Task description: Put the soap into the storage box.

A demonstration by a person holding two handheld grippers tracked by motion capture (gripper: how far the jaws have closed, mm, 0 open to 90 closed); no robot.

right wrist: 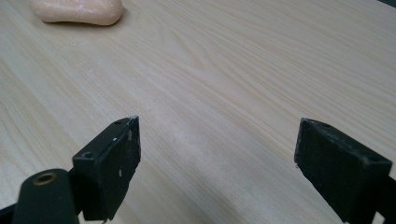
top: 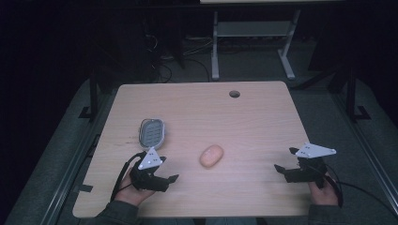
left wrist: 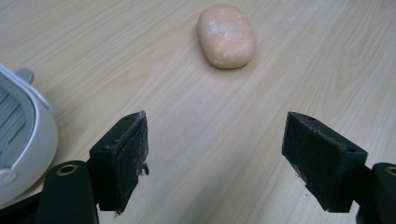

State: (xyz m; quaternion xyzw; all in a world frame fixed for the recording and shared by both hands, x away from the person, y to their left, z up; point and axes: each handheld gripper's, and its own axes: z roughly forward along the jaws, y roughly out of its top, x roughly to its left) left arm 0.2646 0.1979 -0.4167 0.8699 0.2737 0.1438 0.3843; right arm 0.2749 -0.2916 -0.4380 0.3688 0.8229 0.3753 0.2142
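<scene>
The soap point(top: 212, 155) lies flat on the table point(top: 263, 122), just right of the dish point(top: 152, 131) and between the two grippers. The left gripper point(left wrist: 215, 154) points at it with jaws spread and empty; the right gripper point(right wrist: 217, 163) is likewise released. The bar looks hard, light and probably slick, with rounded edges, so pinching squarely across its short width should hold best.

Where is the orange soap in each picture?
High view: the soap lies mid-table, between the left claw and the right claw.
Left gripper view: soap at top centre, past the open jaws.
Right gripper view: soap in the top left corner.
Shared landmark: the pale wooden table under it.
</scene>
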